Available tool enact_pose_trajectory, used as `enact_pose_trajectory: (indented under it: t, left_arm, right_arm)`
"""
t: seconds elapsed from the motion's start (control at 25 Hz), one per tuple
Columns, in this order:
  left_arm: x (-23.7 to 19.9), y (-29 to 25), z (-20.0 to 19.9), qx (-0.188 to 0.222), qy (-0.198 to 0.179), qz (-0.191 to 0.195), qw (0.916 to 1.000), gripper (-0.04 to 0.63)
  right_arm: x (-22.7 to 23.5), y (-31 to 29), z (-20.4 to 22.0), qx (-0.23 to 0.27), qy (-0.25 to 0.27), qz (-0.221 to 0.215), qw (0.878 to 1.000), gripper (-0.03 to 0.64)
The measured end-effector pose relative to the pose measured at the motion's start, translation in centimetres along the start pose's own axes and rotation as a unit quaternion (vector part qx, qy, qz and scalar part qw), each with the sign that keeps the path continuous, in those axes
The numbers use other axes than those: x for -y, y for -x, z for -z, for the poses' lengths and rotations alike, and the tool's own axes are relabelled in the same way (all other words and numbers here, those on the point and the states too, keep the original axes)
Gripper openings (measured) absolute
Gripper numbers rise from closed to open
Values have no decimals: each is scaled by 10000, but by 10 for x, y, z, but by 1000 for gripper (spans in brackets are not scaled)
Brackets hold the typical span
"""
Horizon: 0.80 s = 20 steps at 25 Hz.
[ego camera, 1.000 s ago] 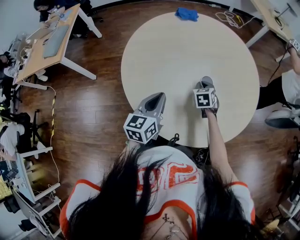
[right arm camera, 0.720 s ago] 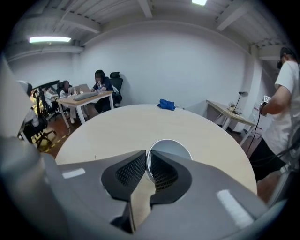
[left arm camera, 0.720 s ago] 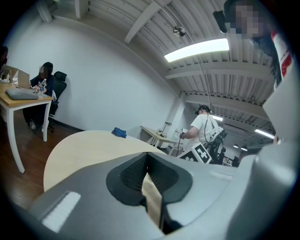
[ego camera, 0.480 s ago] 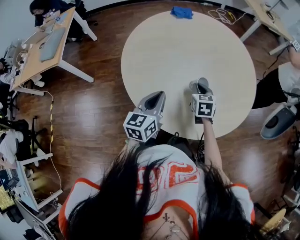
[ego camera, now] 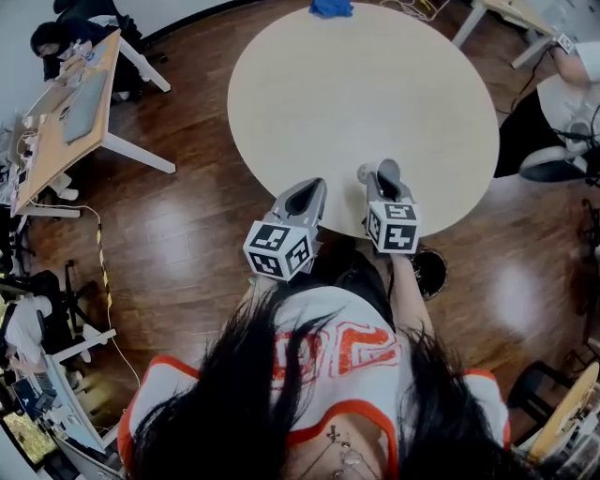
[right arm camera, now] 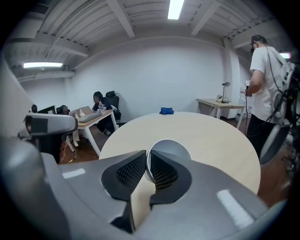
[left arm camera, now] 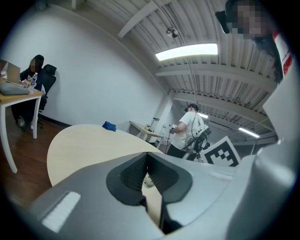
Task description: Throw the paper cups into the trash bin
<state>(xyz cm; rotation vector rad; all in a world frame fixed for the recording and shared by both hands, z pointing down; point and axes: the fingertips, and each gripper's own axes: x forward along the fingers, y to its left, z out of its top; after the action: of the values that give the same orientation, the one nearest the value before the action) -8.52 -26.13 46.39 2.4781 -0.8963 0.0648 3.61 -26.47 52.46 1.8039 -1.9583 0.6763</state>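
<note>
- Bin first: a dark round container (ego camera: 428, 272) on the floor at 5 o'clock of the right hand-held gripper (right arm camera: 147, 164) is probably the trash bin.
- Left hand-held gripper (left arm camera: 146, 158): jaws together, nothing held.
- The right one pinches the paper cup (right arm camera: 172, 146) by its rim wall, above the table (ego camera: 375, 84) near edge.
- The cup looks light, thin and crushable. The rolled rim is likely its stiffest part, so a gentle hold there suits.
- Blue cloth (ego camera: 331, 7) at 12 o'clock, far edge.

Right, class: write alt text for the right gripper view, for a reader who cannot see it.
The right gripper pinches the rim of a paper cup, its mouth toward the camera, above a round table. A blue cloth lies at the far edge.
</note>
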Motion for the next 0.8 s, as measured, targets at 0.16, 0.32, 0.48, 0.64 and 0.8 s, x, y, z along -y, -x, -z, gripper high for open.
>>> enact_pose_trajectory:
  t: [0.16,0.32,0.48,0.64,0.8]
  left_arm:
    - [15,11,16,-158,-16,222,9996,0]
    - [29,18,32,-335,-57,457,9984,0]
    - [38,23,37,-409,-66,605,9973,0]
    - [49,27,41,-444,-90,777,9959,0]
    - [59,24,50,-522,-183,914,9943,0]
  right_arm:
    - [-11,26,26,-46,-241,79,9997,34]
    - [-21,48,52,-125,-415,194,9989,34]
    - [-31,62,65,-172,-479,244,9984,34]
    - [-35,76,70,-113,-520,341,9980,34]
    - [-24,83,78,-61,-607,485,9970,34]
